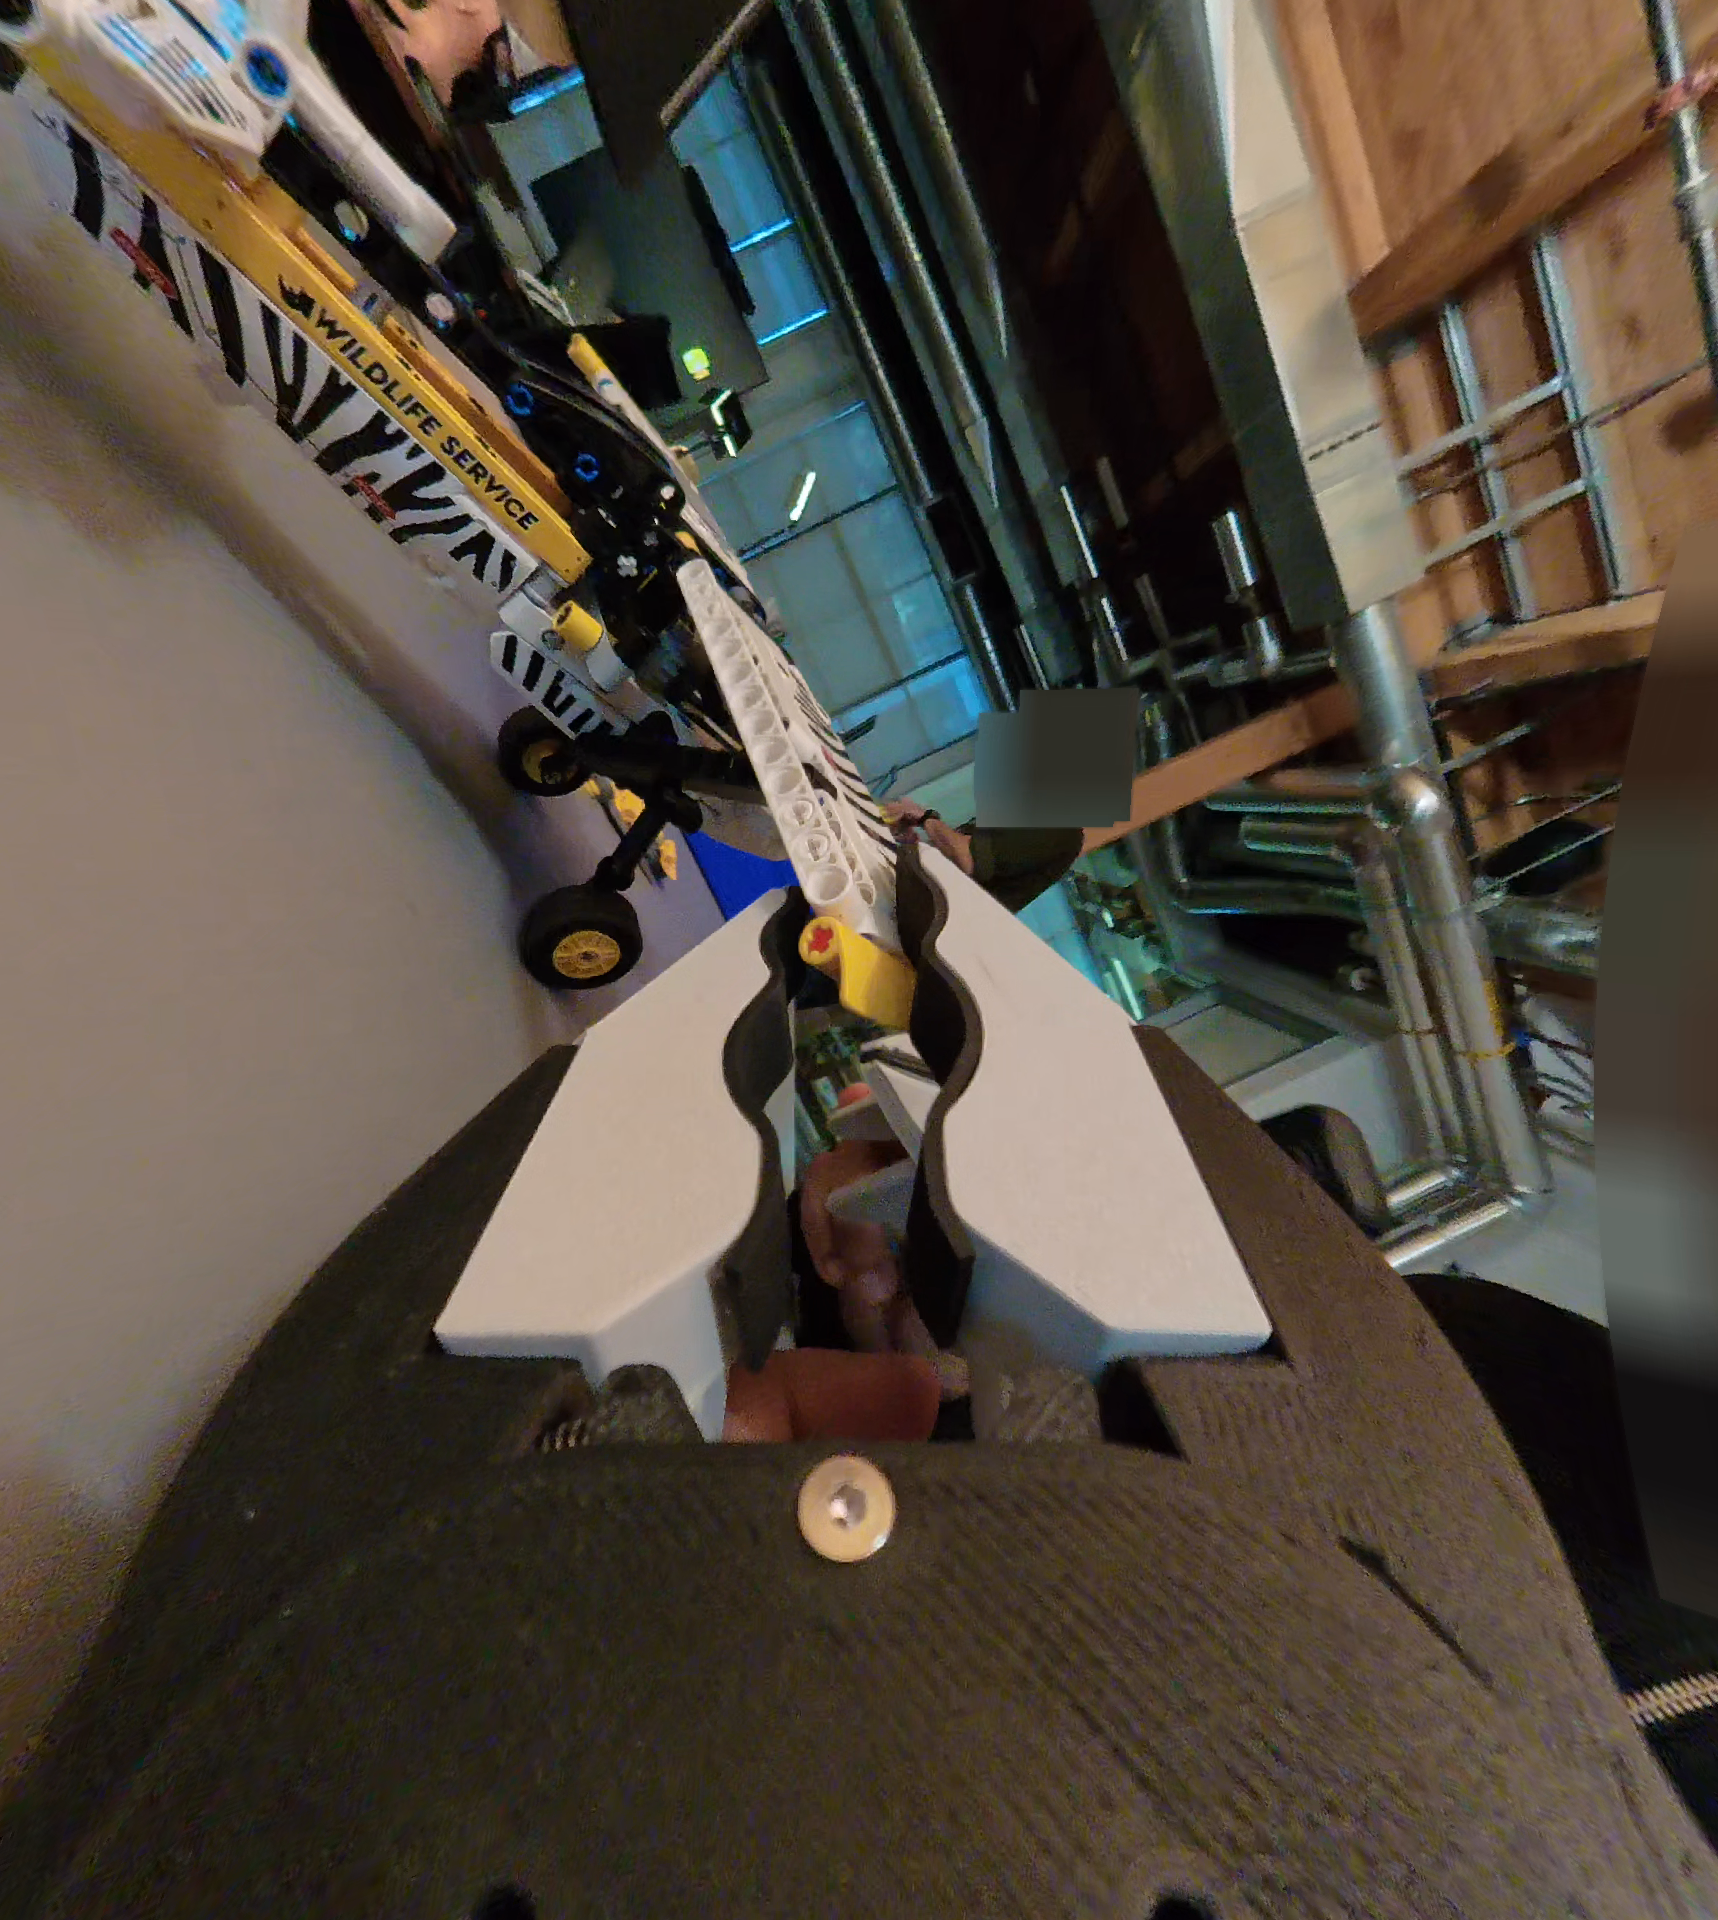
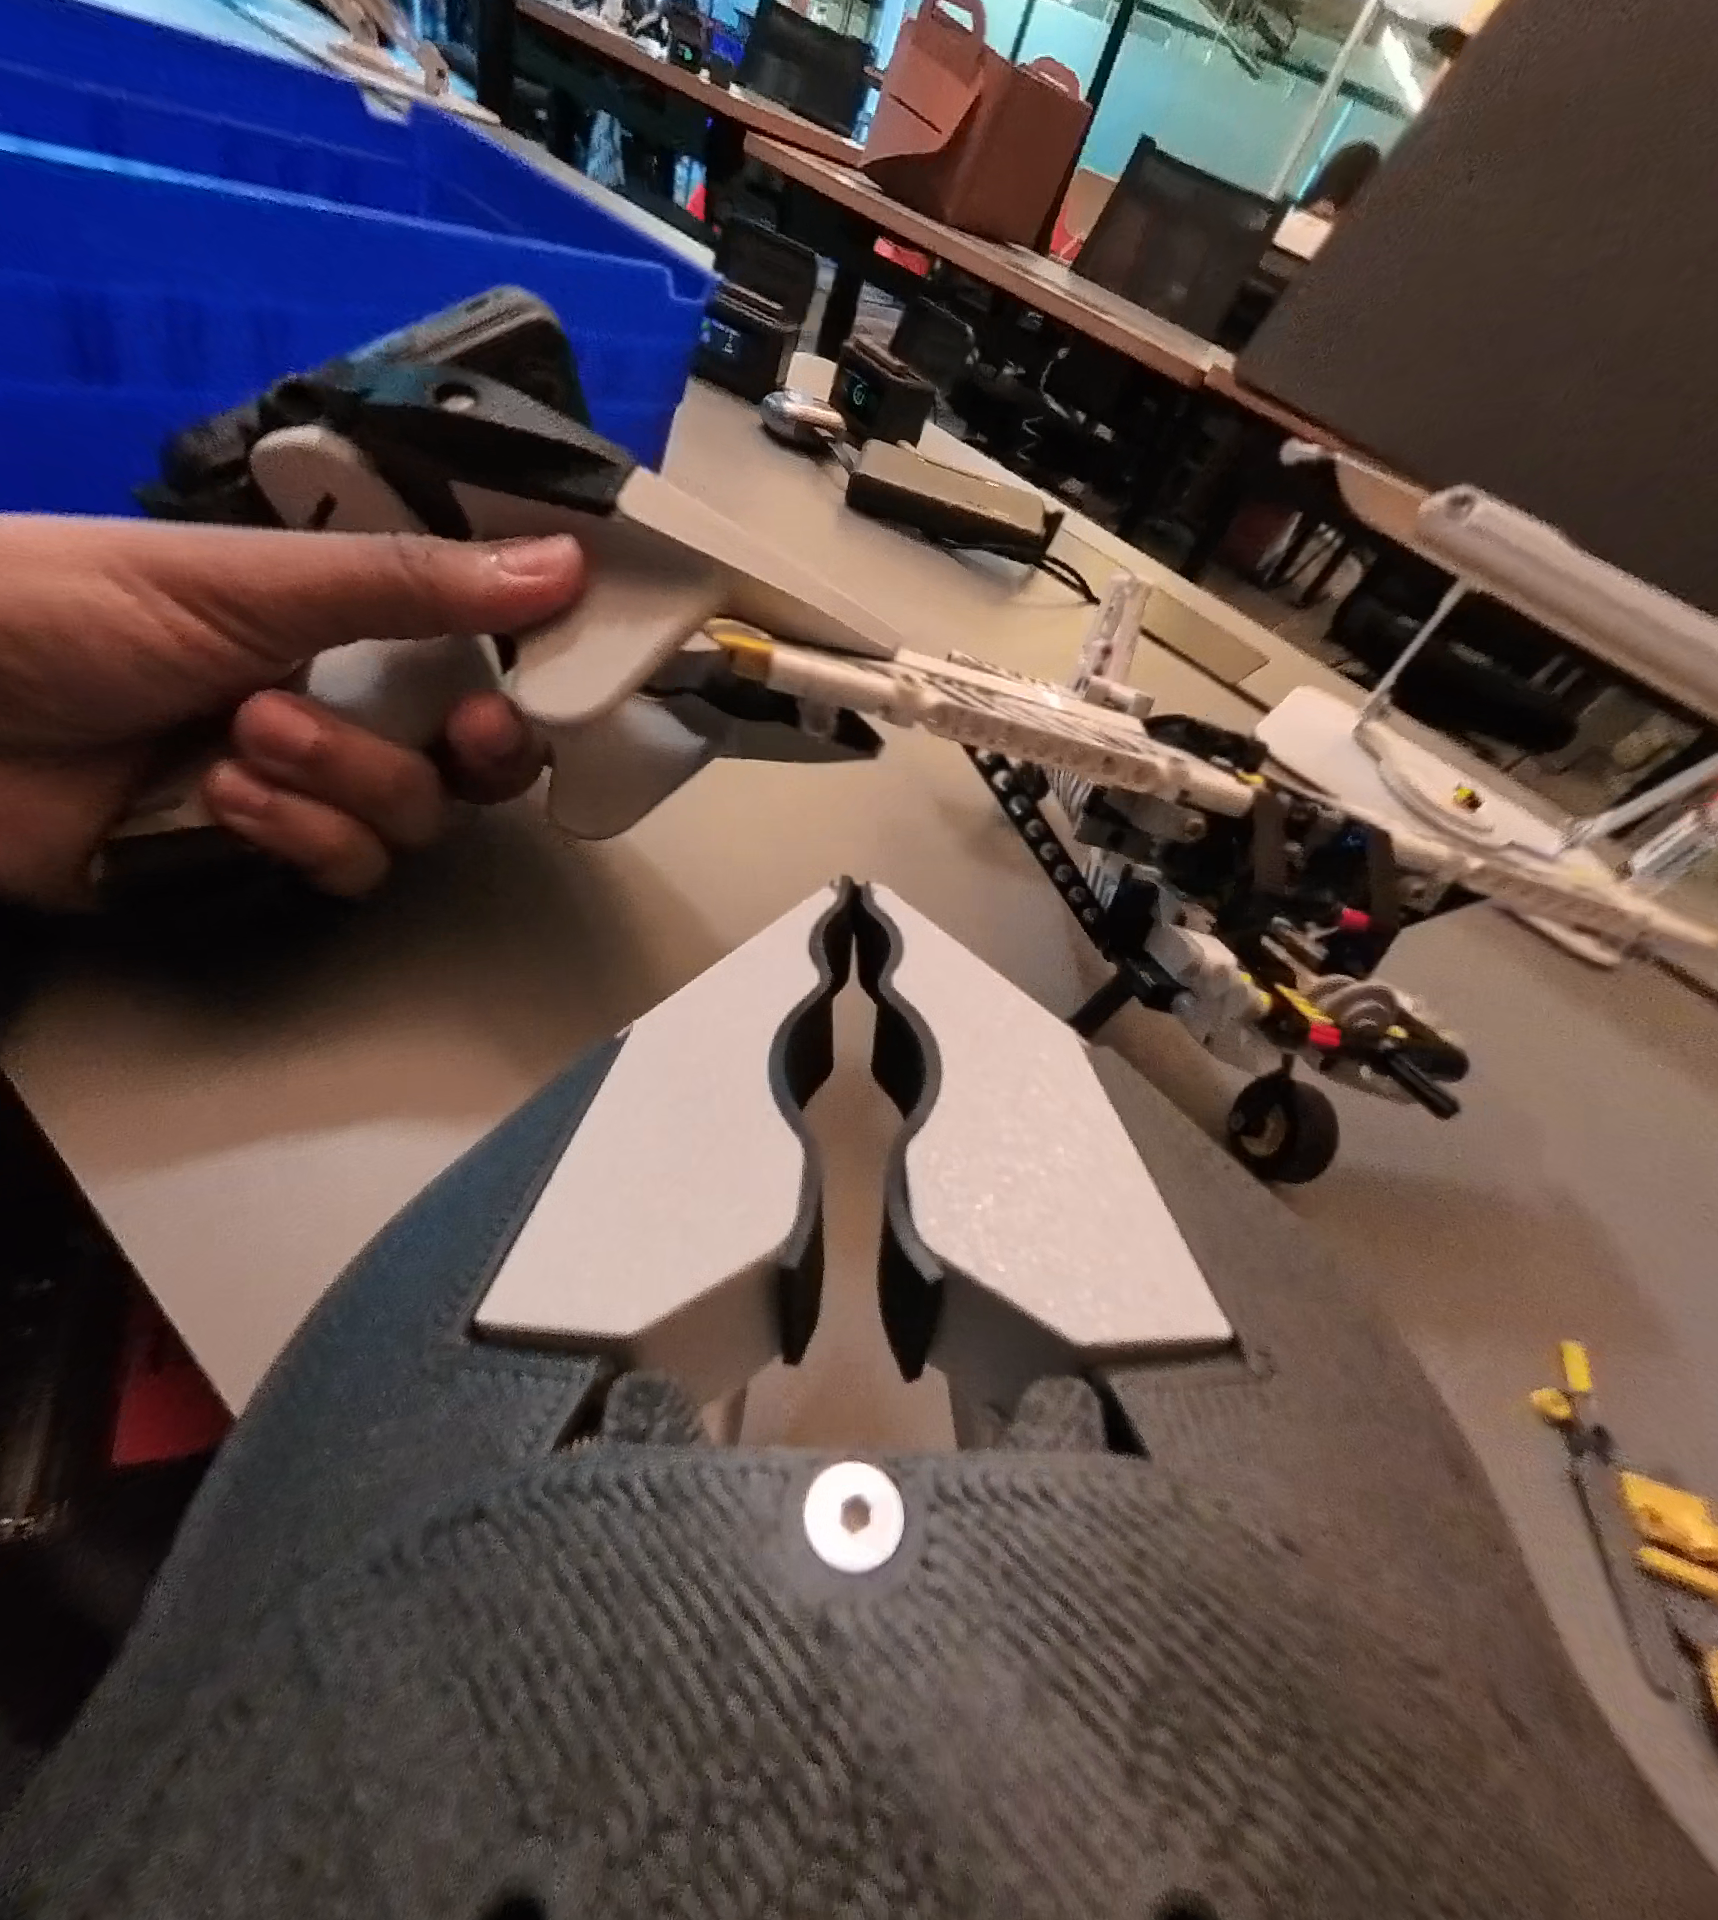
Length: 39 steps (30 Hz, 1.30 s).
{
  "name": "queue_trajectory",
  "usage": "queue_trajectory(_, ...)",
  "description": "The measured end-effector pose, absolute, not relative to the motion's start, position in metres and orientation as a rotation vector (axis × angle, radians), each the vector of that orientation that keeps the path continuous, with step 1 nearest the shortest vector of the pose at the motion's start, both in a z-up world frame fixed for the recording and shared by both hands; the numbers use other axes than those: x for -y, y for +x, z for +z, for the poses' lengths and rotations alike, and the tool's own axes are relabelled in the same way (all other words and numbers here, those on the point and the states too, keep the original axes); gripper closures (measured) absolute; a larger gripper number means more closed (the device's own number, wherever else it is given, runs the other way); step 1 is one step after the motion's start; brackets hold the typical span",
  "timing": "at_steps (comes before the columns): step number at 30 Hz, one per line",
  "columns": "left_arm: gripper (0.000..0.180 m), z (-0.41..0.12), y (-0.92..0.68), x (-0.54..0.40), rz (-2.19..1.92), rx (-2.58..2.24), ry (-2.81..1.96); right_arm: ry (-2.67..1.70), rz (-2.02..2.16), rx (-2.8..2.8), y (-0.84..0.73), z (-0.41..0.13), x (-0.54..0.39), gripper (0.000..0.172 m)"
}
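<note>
- Left gripper (image 1: pixel 850 925), frame centre: narrowly open, clamped on model plane (image 2: pixel 1250 790) wingtip (image 1: pixel 865 961); thin hold, wingtip could slip
- Right gripper (image 2: pixel 853 896): shut, empty

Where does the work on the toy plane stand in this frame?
Done: the model plane looks largely assembled, with one wheel on the table. In hand: the left gripper is closed on its white wing tip, beside the yellow connector. The right gripper is shut on nothing. Left: loose yellow pieces lie apart on the table, unattached.
</note>
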State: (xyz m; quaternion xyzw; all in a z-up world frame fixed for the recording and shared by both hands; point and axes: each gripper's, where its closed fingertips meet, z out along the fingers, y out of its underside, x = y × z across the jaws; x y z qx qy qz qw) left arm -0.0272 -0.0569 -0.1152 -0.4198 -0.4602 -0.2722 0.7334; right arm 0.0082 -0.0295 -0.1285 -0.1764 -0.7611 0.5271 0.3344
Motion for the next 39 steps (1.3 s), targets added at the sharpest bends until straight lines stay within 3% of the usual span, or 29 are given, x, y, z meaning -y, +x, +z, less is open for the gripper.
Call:
queue_trajectory(5,0.165,-0.114,-0.029,0.058,-0.658,1.009,-0.879,-0.578,1.584,1.998,0.004,-0.121,0.036,0.172)
queue_trajectory(8,0.165,-0.113,-0.025,0.052,-0.7,0.994,-0.873,-0.574,1.644,1.968,0.001,-0.115,0.048,0.154)
queue_trajectory(14,0.165,-0.109,-0.019,0.043,-0.739,0.97,-0.835,-0.63,1.697,2.002,-0.004,-0.116,0.057,0.166)
queue_trajectory(21,0.171,-0.111,-0.023,0.044,-0.684,0.993,-0.84,-0.616,1.621,2.06,0.001,-0.121,0.054,0.166)
queue_trajectory(32,0.175,-0.114,-0.021,0.039,-0.66,1.01,-0.88,-0.956,1.906,2.13,0.006,-0.124,0.048,0.166)
queue_trajectory(39,0.177,-0.118,-0.038,0.063,-0.587,1.094,-0.772,-0.571,1.47,2.036,0.014,-0.126,0.038,0.167)
